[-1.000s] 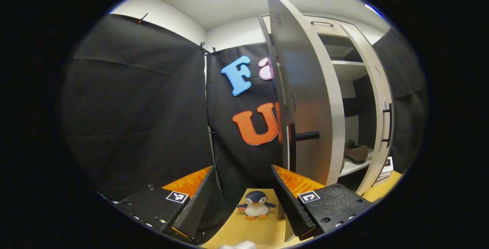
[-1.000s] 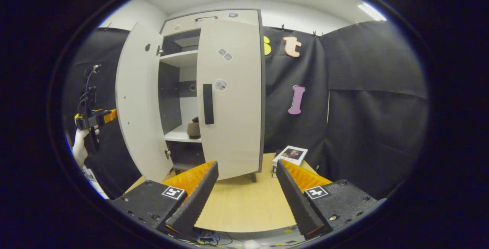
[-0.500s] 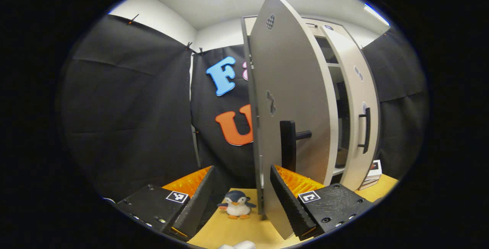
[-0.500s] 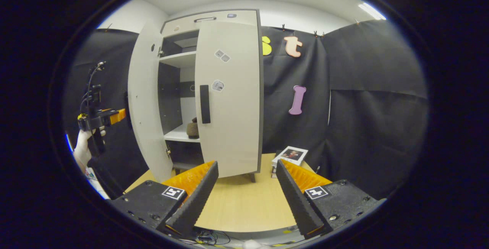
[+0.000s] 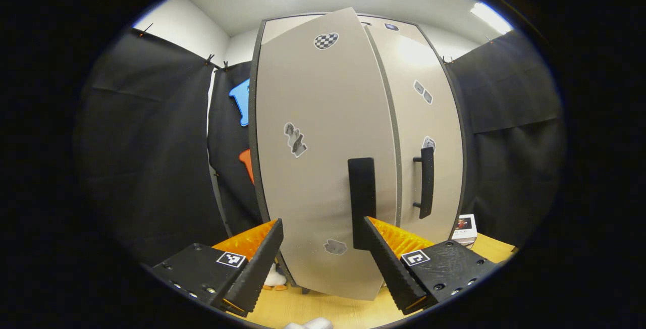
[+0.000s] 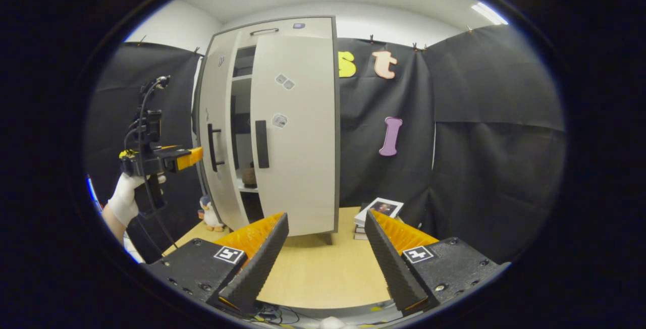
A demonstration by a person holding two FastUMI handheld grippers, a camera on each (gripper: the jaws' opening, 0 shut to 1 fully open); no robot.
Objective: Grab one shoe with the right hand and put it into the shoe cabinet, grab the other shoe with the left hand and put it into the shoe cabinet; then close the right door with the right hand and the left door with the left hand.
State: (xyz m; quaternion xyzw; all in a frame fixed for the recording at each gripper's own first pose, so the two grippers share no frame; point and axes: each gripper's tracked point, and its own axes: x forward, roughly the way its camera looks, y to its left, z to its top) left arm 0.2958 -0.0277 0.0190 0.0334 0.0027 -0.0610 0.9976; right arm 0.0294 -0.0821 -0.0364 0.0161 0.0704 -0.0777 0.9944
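Left tool (image 5: pixel 318 263) is held wide open, nothing gripped; in the left gripper view its two fingers are spread in front of the left door (image 5: pixel 313 167) of the shoe cabinet (image 6: pixel 272 127). Whether the fingertips touch the door panel cannot be told. The door's black handle (image 5: pixel 362 203) is seen upright, long axis vertical, just above the right-hand finger. The door is seen nearly face-on here.

In the right gripper view the left tool (image 6: pixel 194 156) is seen held by a gloved hand (image 6: pixel 126 203) just beside the left door's (image 6: pixel 214 137) outer face, near its handle (image 6: pixel 213 147). A narrow gap is left between the left door and the right door (image 6: pixel 298 132), so the left door is not fully shut. Through the gap a shelf and one brown shoe (image 6: pixel 248 176) are partly seen; which way the shoe points cannot be told.

Right tool (image 6: pixel 325 261) is held wide open and empty, well back from the cabinet, above the bench (image 6: pixel 318 273). The right door is seen shut, its handle (image 6: pixel 261 144) vertical.

A penguin toy (image 6: pixel 209 213) is seen on the bench by the cabinet's left foot, a stack of books (image 6: pixel 376 210) to the cabinet's right.
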